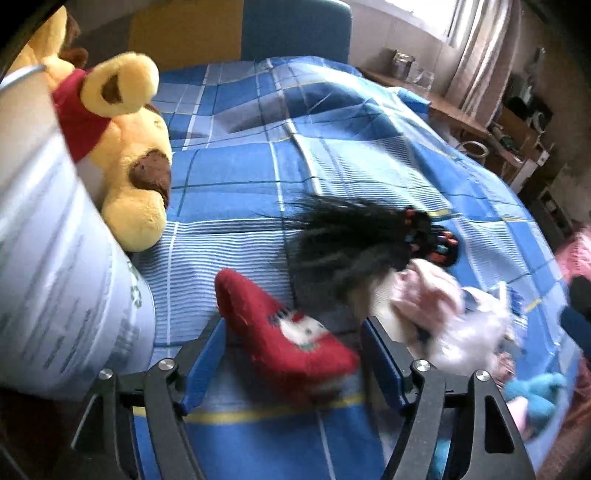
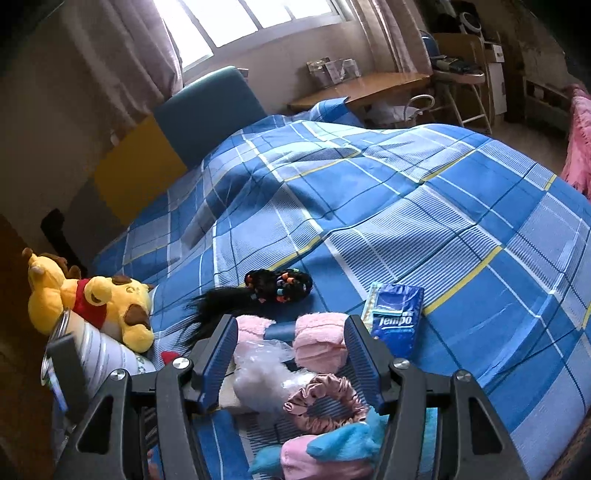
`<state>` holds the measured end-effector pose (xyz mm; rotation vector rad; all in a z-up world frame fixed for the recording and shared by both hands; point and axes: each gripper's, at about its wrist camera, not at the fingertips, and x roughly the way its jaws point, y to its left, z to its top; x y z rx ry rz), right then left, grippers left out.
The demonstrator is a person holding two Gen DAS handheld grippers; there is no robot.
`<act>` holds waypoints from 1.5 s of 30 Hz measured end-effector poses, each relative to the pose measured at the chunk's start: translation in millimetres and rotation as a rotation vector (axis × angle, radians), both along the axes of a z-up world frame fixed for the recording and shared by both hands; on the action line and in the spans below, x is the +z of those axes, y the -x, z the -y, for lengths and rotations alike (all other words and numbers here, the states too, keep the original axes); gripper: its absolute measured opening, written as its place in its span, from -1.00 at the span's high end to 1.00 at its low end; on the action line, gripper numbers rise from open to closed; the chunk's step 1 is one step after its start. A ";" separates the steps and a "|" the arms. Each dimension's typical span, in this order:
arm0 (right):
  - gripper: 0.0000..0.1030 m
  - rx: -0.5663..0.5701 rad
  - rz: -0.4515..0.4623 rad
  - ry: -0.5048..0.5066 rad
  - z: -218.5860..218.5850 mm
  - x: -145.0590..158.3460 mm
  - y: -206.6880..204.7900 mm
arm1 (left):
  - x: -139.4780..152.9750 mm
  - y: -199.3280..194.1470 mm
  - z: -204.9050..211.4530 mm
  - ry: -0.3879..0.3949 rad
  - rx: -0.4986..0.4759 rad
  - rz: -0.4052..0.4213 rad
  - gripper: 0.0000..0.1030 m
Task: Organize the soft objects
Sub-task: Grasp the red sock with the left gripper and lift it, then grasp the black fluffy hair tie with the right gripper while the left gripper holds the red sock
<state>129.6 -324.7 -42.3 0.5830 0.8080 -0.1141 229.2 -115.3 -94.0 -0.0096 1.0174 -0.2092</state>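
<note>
The big white tin (image 1: 55, 258) is sitting off the left claw's (image 1: 291, 354) outer side while that claw, spread apart, is straddling the red soft toy (image 1: 280, 332), seemingly needing only to squeeze; the right claw (image 2: 291, 354) is hovering apart over the pink cloth (image 2: 321, 339).

You're in a home bedroom.
You face a bed under a blue plaid quilt (image 2: 406, 206), with a teal padded headboard (image 2: 207, 110), curtained window (image 2: 251, 22) and wooden desk (image 2: 369, 86) behind it.
</note>
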 end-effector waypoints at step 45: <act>0.00 0.291 -0.079 0.249 -45.9 2.5 -48.6 | -19.7 135.9 -39.3 0.108 -0.234 0.144 0.27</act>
